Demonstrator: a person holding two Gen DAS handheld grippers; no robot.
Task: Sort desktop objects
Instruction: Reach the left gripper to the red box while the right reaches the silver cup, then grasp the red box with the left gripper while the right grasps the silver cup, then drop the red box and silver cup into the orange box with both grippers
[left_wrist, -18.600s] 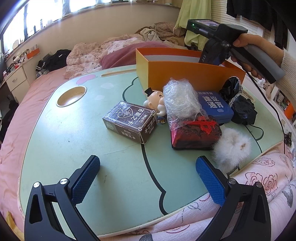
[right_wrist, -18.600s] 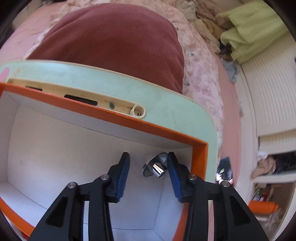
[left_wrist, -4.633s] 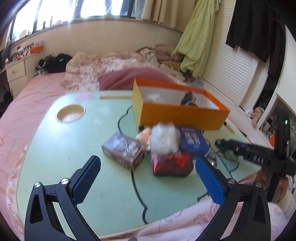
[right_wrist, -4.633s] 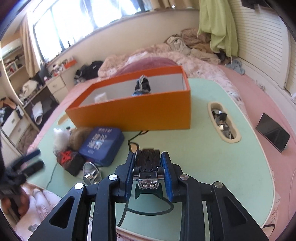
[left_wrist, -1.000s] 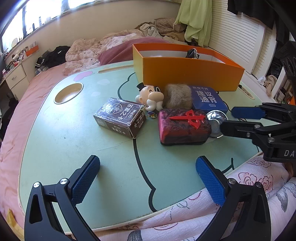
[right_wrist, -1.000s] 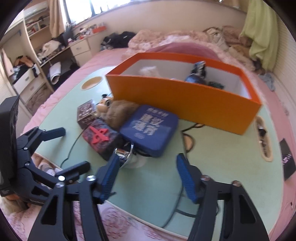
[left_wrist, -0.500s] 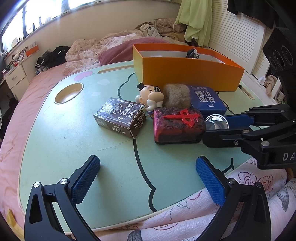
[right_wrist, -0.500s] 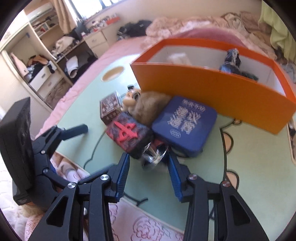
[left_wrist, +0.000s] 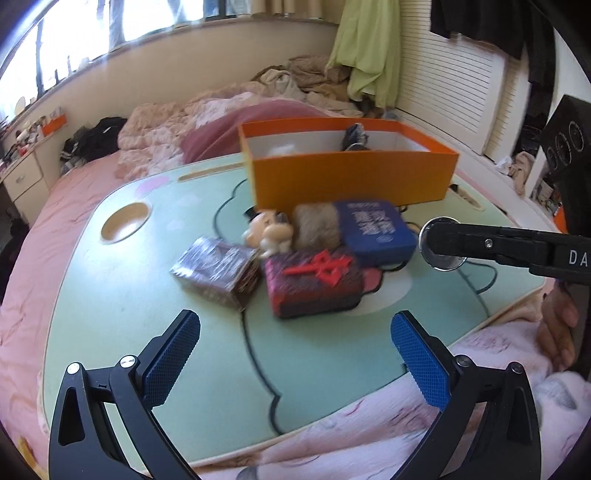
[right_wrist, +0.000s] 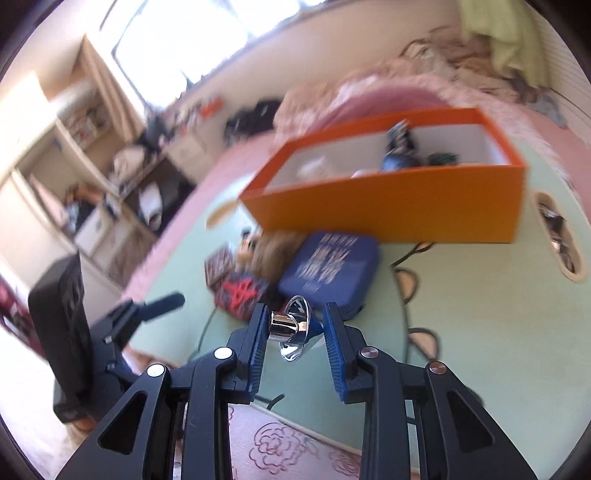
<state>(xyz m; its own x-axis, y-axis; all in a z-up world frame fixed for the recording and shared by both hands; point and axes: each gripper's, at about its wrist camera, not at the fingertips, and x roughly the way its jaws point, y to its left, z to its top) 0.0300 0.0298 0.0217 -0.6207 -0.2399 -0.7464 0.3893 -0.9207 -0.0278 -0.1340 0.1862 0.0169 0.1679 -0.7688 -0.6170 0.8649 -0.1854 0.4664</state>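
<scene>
Your right tool (right_wrist: 293, 326) has the small chrome funnel (right_wrist: 291, 328) between its blue pads: the jaws have just been closing, the stem end meets the left pad and the flared rim reaches the right one, so it is gripped and carried clear of the green surface (right_wrist: 480, 314). From the left wrist view the same funnel (left_wrist: 441, 245) shows as a shiny disc at the tip of the right tool (left_wrist: 443, 240), which reaches in from the right side, above the surface (left_wrist: 129, 295). Your left tool (left_wrist: 295, 354) stands wide open with nothing between its pads, hanging over the near edge of the surface. Ahead of the left tool sits the cluster: a dark patterned box (left_wrist: 218, 271) to the left, a red-and-black pouch (left_wrist: 314, 282) dead ahead, a small figurine (left_wrist: 267, 230) and a brown fluffy ball (left_wrist: 317, 225) behind it, and a blue zip case (left_wrist: 373, 229) to the right, just beside the funnel. Beyond the cluster stands the open orange box (left_wrist: 351, 181), with a dark item in it; what else lies inside is blurred. In the right wrist view the orange box (right_wrist: 406, 203) is ahead and above the right tool, and the blue zip case (right_wrist: 332, 266) lies just past its pads. A hand (left_wrist: 557, 325) shows at the right edge.
</scene>
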